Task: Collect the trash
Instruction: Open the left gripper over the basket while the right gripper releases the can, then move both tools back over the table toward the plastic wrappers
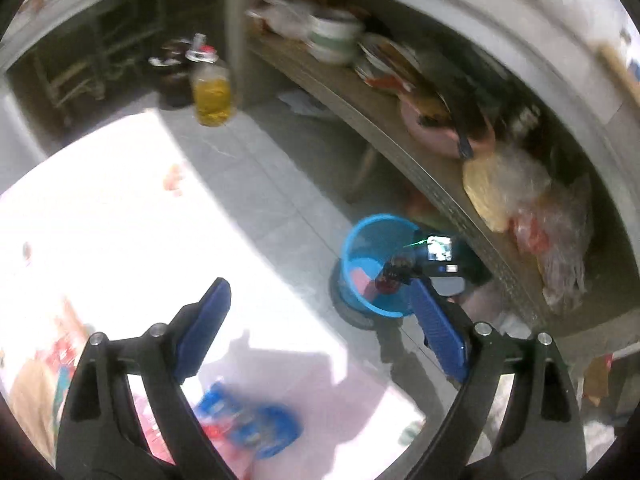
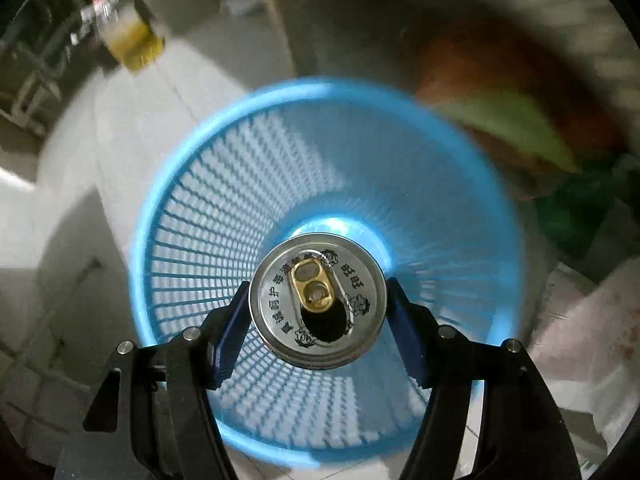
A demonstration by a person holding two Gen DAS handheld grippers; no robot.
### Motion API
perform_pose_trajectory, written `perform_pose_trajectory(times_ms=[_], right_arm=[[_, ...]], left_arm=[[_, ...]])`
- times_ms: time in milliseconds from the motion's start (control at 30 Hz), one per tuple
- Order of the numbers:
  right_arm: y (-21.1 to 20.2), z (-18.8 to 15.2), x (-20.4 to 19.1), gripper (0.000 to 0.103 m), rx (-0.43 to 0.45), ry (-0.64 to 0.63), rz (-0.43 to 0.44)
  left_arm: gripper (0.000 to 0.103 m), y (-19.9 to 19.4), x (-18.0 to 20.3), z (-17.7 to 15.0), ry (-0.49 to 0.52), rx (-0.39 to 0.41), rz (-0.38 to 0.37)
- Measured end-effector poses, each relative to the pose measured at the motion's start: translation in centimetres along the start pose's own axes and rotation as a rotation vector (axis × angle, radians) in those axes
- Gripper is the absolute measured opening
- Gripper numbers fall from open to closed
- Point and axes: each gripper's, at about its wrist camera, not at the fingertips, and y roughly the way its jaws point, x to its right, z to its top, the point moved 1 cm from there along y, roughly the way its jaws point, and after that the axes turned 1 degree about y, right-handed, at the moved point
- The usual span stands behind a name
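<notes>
Flanking blue basket (image 2: 168,184): oil jar (image 2: 134,46), cluttered shelf (image 1: 360,100).

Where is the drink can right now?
In the right wrist view the drink can sits low in the middle, pinched between the right gripper fingers. It hangs over the open mouth of the blue basket.

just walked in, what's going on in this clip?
Trash pickup on a tiled floor. The right gripper is shut on an opened drink can, held top-up directly over the blue mesh wastebasket, not yet dropped. The left gripper is wide open and empty, hovering over the floor away from the basket. A blue and red wrapper lies on the floor below it, probably the next pickup.
</notes>
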Motion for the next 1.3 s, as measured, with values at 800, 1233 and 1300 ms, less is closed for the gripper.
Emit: perform_pose_trajectory(times_ms=[800,1233,1300], right_arm=[[-20.4,-9.9,0.1,0.078,0.366,-0.113,0.127],[-34.6,-21.2,-5.7,0.096,0.551,-0.257,0.054],[-36.6,-21.9,-8.2,0.096,0.586,-0.306,0.049]], left_arm=[[0.088,-12.0,-7.9,-11.1,-0.116,0.292,0.099],[0.092,-18.6,-16.6,-20.5,-0.352,0.337,0.114],[0.093,-19.6,-17.6,-21.9,-0.368,0.362,0.138]])
